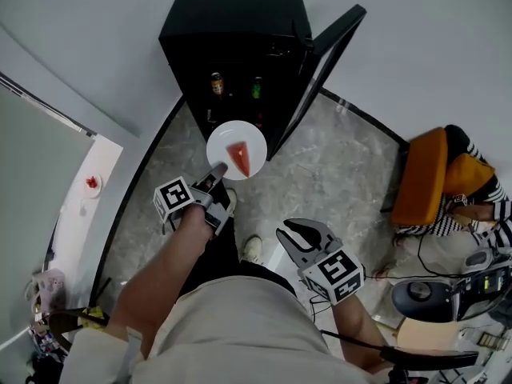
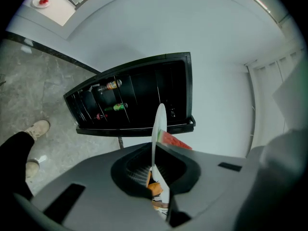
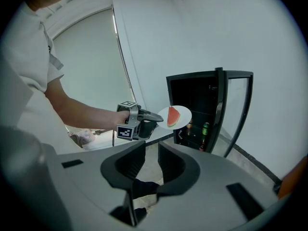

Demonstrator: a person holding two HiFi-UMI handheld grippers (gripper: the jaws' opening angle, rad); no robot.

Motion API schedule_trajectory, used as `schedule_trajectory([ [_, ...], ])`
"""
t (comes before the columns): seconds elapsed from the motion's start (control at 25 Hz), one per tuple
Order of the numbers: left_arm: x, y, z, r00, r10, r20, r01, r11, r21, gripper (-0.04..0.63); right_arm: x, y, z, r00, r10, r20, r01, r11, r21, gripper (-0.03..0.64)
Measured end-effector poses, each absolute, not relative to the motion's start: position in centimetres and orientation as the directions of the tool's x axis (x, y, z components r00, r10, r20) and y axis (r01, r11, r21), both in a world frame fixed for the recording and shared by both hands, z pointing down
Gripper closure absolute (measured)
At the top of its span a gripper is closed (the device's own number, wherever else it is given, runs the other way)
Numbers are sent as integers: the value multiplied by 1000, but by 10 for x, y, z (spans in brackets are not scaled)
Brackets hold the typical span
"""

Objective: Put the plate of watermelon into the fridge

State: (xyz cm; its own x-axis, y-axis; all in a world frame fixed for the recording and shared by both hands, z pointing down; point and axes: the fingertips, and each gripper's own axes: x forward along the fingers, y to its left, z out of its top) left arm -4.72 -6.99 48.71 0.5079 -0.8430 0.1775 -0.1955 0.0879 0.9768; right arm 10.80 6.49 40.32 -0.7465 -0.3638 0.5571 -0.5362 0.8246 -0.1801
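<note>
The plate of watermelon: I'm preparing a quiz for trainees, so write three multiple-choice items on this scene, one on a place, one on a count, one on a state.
1. Where is the plate?
A. On a shelf inside.
B. Gripped at its rim by the left tongs, outside the fridge.
C. On the floor.

2. How many watermelon slices lie on it?
A. One.
B. Two.
C. Three.

3. How is the fridge door?
A. Shut.
B. Open.
C. Taken off.

Answers:
1 B: the head view shows the tongs shut on the rim, short of the fridge opening.
2 A: a single red wedge shows.
3 B: the door stands swung aside, with bottles visible inside.
</note>
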Motion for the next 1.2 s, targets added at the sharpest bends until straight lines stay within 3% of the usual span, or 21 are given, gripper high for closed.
schedule_trajectory([
  [0.52,-72,-271,567,499,-829,252,-216,162,963,575,94,-89,435,-687,-372,625,-627,738,-249,526],
  [1.2,-85,-414,638,465,-836,292,-209,217,953,574,97,-139,459,-590,-372,716,-727,630,-272,526],
])
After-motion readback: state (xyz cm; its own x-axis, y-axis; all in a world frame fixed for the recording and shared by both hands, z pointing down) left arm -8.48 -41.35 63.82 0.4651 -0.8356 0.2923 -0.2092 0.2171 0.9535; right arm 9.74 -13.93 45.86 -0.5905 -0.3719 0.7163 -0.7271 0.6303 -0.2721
